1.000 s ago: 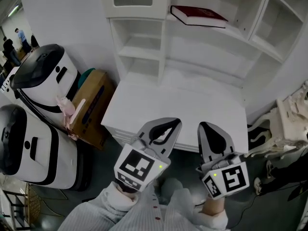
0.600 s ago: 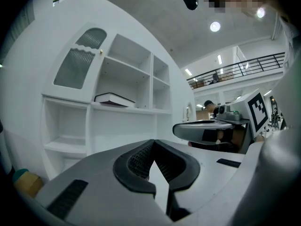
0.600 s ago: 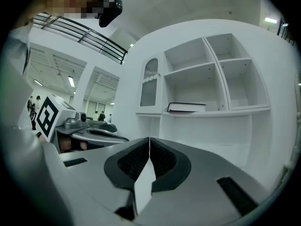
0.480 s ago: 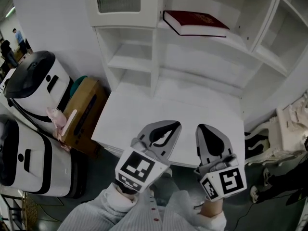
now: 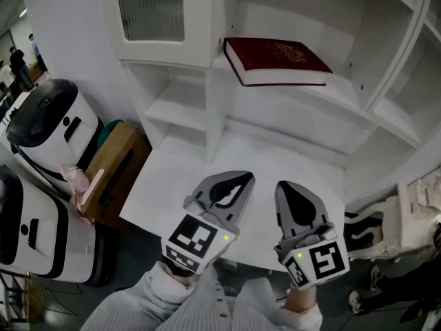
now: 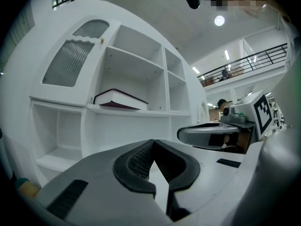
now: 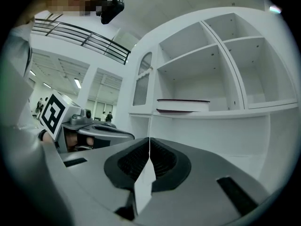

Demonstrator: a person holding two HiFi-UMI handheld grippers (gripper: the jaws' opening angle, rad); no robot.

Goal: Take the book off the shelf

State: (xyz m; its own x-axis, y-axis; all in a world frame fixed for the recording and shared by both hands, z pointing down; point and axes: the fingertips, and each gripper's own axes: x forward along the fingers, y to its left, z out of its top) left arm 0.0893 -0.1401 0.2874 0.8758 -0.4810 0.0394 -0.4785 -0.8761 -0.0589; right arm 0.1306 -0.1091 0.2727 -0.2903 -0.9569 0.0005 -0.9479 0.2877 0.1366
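Grey jaws of left gripper (image 6: 152, 142) closed and empty, right gripper (image 7: 149, 140) likewise, red book (image 5: 275, 59) on shelf (image 5: 348, 96)

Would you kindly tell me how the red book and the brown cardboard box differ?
The book is dark red; the cardboard box is brown. The book lies flat on a cabinet shelf; the box sits lower, beside the left edge of the desk. The book is slim; the box is bulkier. Both are rectangular.
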